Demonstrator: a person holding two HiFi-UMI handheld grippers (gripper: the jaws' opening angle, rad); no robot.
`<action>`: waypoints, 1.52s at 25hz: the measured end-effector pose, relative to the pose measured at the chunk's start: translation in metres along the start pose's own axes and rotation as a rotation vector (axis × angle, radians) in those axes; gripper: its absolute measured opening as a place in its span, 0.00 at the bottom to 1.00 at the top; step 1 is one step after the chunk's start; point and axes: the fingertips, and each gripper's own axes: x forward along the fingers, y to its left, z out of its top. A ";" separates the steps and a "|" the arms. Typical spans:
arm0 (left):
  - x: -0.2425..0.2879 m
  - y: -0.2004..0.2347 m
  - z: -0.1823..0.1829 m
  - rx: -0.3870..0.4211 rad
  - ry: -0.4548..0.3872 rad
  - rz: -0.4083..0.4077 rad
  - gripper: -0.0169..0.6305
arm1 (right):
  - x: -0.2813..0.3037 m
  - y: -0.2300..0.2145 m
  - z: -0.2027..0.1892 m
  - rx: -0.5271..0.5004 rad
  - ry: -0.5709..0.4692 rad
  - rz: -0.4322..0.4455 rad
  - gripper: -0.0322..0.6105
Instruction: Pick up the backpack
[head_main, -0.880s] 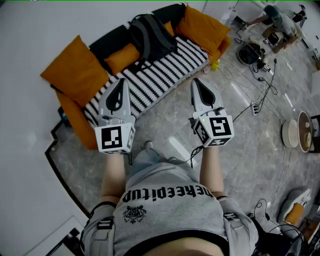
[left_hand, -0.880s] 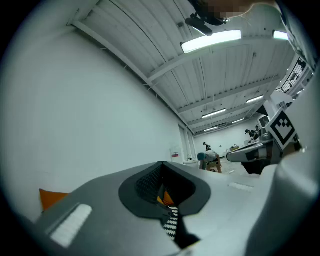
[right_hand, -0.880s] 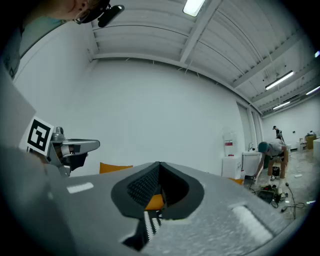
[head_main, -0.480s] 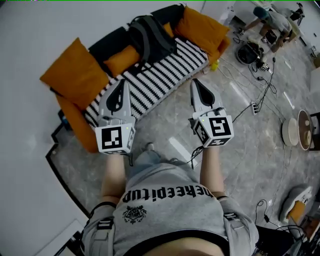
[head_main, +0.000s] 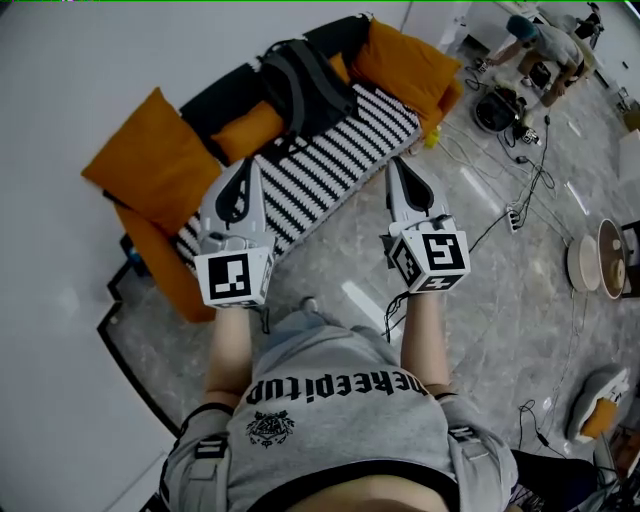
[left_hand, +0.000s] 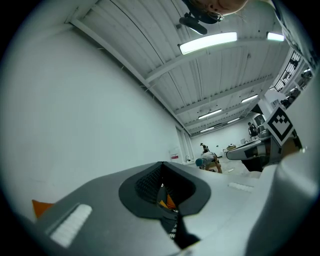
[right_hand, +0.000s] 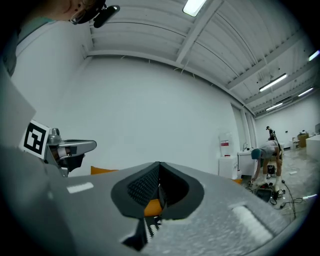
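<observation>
Backpack (head_main: 303, 82): one, dark grey, propped on the sofa (head_main: 340, 150) against its black backrest, with its lower end on the black-and-white striped seat. It sits between the small orange cushion (head_main: 248, 128) at its left and the large orange cushion (head_main: 405, 58) at its right. It is well apart from both grippers.

The step in hand looks like the approach, since nothing is reached yet. The left gripper (head_main: 244, 172) and the right gripper (head_main: 398, 170) are held out side by side in front of the person's chest. In the head view their tips fall on the sofa's near edge, with the grey floor (head_main: 480, 300) below, and both aim roughly toward the seat.

In the left gripper view the fingers (left_hand: 100, 205) are pressed together with nothing between them. Only a sliver of orange and stripes shows past the seam. The right gripper view shows the same: fingers (right_hand: 225, 210) closed and empty, with the sofa beyond.

As I judge it, the next move calls for coming closer to the sofa and spreading the fingers of at least one gripper. They should then go onto a strap or the top handle, a part thin enough to close on. The body of the bag looks too bulky for that.

Counted:
- one backpack
- one sofa
- three orange cushions, the third cushion (head_main: 150, 160) being large and at the sofa's left end
- two grippers
- one other person (head_main: 545, 35), bent over gear at the far right
</observation>
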 end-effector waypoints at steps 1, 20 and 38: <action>0.004 0.003 0.000 0.001 -0.011 -0.010 0.06 | 0.004 0.001 0.001 0.002 -0.008 0.000 0.05; 0.058 0.024 -0.040 -0.063 0.035 -0.103 0.06 | 0.041 -0.020 -0.010 -0.018 0.008 -0.068 0.05; 0.187 0.021 -0.057 -0.041 0.043 -0.042 0.06 | 0.160 -0.107 -0.003 -0.020 0.000 0.029 0.05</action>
